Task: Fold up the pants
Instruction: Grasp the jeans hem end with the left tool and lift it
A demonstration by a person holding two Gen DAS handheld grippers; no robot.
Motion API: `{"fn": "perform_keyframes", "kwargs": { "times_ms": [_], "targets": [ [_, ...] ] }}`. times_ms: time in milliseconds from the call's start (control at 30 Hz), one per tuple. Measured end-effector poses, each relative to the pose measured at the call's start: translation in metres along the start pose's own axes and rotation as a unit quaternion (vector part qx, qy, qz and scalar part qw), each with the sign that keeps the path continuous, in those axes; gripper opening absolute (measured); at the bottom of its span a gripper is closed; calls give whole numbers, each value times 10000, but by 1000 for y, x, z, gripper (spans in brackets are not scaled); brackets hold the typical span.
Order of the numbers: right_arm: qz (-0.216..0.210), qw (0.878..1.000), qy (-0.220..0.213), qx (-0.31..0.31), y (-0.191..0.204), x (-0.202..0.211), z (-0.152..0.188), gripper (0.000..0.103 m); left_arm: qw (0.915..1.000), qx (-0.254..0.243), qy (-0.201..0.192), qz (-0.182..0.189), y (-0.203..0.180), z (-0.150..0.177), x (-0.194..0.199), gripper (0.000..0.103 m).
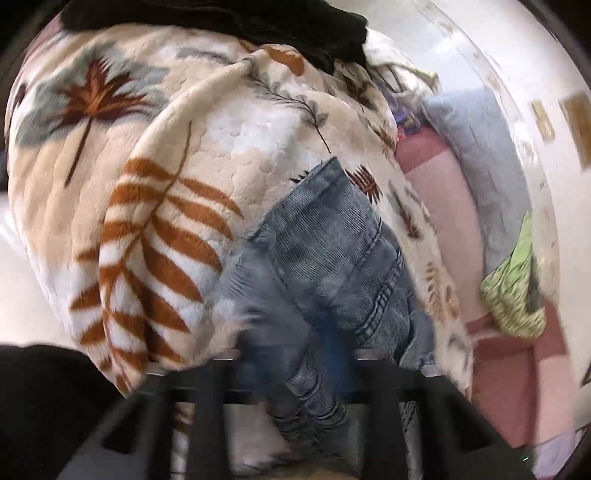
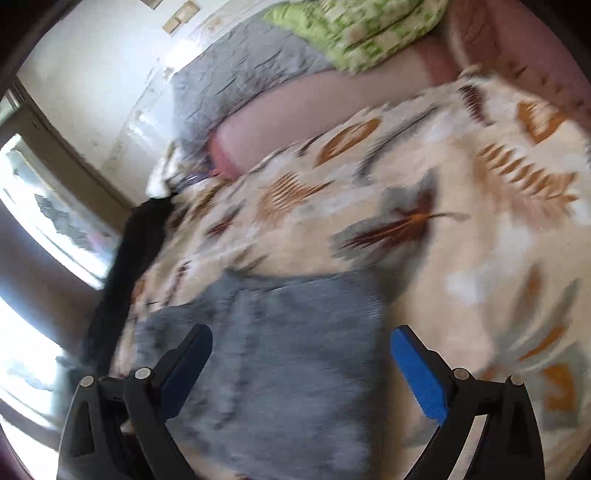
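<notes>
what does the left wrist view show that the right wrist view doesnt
Only the left wrist view shows the jeans' stitched seam sharply, with denim bunched into the left tool, which looks shut on it.

Only the right wrist view shows the right tool open over the denim, and a bright window.

Both show the jeans lying on the leaf-print blanket, a black garment, the green patterned pillow and the grey pillow.

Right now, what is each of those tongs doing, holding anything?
Left tongs: closed on the jeans, bunched between them.
Right tongs: open, holding nothing, above the jeans on the leaf-print blanket.
</notes>
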State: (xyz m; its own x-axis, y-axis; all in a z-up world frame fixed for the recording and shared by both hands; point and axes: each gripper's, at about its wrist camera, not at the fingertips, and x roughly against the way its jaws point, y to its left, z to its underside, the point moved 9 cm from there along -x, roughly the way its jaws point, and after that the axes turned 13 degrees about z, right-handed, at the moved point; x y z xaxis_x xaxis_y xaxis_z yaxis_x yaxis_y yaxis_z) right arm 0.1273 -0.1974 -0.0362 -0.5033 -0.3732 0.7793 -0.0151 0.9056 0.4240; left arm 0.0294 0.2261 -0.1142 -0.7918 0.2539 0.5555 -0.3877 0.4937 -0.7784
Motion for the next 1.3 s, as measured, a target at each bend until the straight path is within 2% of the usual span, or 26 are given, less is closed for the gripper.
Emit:
{"fn": "perform_keyframes", "kwargs": {
  "times_ms": [100, 167, 267, 367, 400, 467, 500, 533, 600, 667, 733, 767, 800, 833, 867, 900, 967, 1033, 1067, 1133, 1200, 1233, 1300],
  "targets": [
    [-506, 9976, 447, 151, 48, -11, 4, 99, 9996, -271, -87, 2, -4, 0, 1, 19],
    [-1049, 9910, 828, 102, 95, -25, 3, 99, 9991, -416, -108, 13, -5, 0, -1, 19],
    [-1424, 9793, 1439, 5, 150, -63, 1, 99, 9988, -459, -68, 146, -3, -1, -2, 19],
    [-1600, 9650, 2054, -308, 192, -116, 2, 99, 9984, -463, -13, 314, 0, -2, -1, 19],
    [-1617, 9616, 2187, -367, 199, -132, 3, 99, 9982, -503, 1, 340, 1, -2, -1, 19],
    [-1117, 9626, 2430, -432, 195, -179, 11, 99, 9977, -559, 17, 372, 3, -1, -1, 20],
    [-849, 9593, 2645, -507, 189, -196, 20, 99, 9975, -586, 31, 386, 3, -1, -3, 21],
    [-676, 9625, 2610, -315, 198, -196, 19, 101, 9973, -624, 46, 381, 3, -1, -4, 22],
    [-783, 9617, 2628, 4, 219, -182, 15, 102, 9972, -595, 52, 445, 3, -1, -5, 22],
    [-1021, 9679, 2288, 182, 241, -159, 3, 102, 9972, -560, 66, 488, 5, -2, -5, 23],
    [-934, 9731, 2093, 247, 242, -156, 3, 102, 9973, -519, 69, 514, 5, -2, -6, 23],
    [-580, 9734, 2198, 282, 235, -171, 14, 102, 9974, -484, 65, 531, 5, -1, -6, 23],
    [-222, 9615, 2721, 299, 224, -194, 36, 103, 9975, -463, 68, 538, 6, -2, -7, 23],
    [-156, 9563, 2901, 345, 219, -204, 47, 103, 9975, -451, 83, 536, 6, -2, -7, 23],
    [-152, 9613, 2720, 414, 222, -201, 43, 103, 9974, -462, 94, 538, 6, -1, -7, 23],
    [-144, 9613, 2724, 388, 225, -193, 40, 103, 9974, -465, 92, 545, 7, -1, -7, 23],
    [-467, 9606, 2729, 227, 236, -176, 33, 103, 9972, -414, 94, 610, 9, -1, -6, 23],
    [-554, 9629, 2636, 192, 239, -163, 37, 103, 9973, -311, 100, 656, 10, -1, -7, 24],
    [-543, 9616, 2673, 302, 239, -164, 47, 103, 9974, -305, 88, 647, 10, -1, -7, 24],
    [-327, 9506, 3025, 619, 231, -185, 81, 103, 9976, -355, 68, 592, 9, -1, -7, 24],
    [-315, 9549, 2884, 635, 232, -181, 81, 103, 9976, -426, 53, 540, 7, 0, -7, 24],
    [-360, 9526, 2968, 560, 237, -172, 79, 103, 9974, -466, 38, 547, 7, 0, -6, 24],
    [-767, 9473, 3079, 439, 250, -155, 80, 103, 9974, -452, 45, 562, 8, 0, -7, 24]
  ]
}}
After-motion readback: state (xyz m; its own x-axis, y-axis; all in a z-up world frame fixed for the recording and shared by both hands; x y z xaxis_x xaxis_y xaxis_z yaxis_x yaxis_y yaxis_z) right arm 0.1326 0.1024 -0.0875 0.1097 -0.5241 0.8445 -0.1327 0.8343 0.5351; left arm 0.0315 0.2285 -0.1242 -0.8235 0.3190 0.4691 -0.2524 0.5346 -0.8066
